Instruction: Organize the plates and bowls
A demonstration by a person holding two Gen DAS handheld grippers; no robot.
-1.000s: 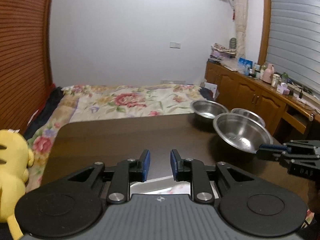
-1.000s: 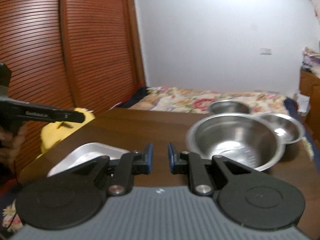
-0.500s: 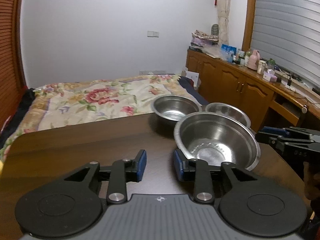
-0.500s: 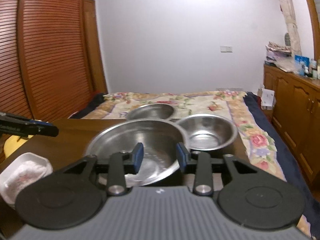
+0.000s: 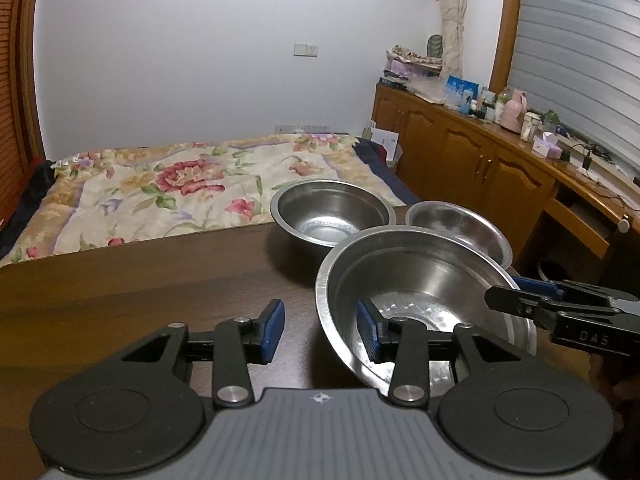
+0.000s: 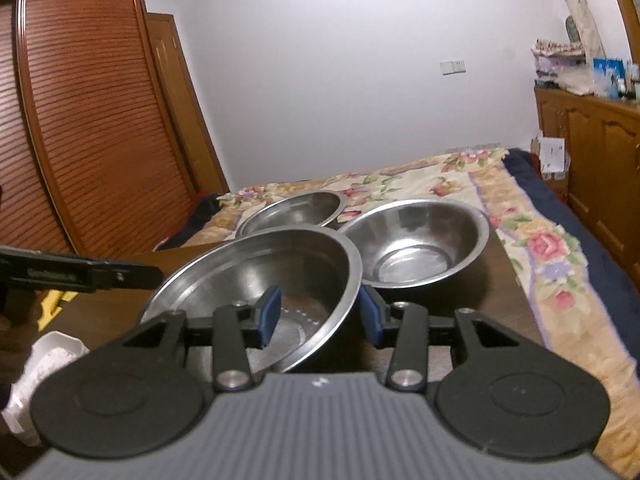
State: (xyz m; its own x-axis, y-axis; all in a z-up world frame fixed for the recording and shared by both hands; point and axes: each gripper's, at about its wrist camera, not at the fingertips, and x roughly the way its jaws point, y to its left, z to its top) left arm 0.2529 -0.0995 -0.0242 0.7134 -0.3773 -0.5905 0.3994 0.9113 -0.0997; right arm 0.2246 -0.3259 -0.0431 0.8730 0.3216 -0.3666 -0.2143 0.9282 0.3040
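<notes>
Big bowl (image 6: 256,280): steel, near on our table (image 5: 140,280), two smaller bowls behind. We judge it light, stiff, slick; take it by the rim. Right tongs (image 6: 318,314) wide, straddling its rim, not clamped. Left tongs (image 5: 322,332) wide, straddling the opposite rim.

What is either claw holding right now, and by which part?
Nothing looks clamped. The right claw stands open astride the near rim of the large steel bowl; the left claw is open too.
</notes>
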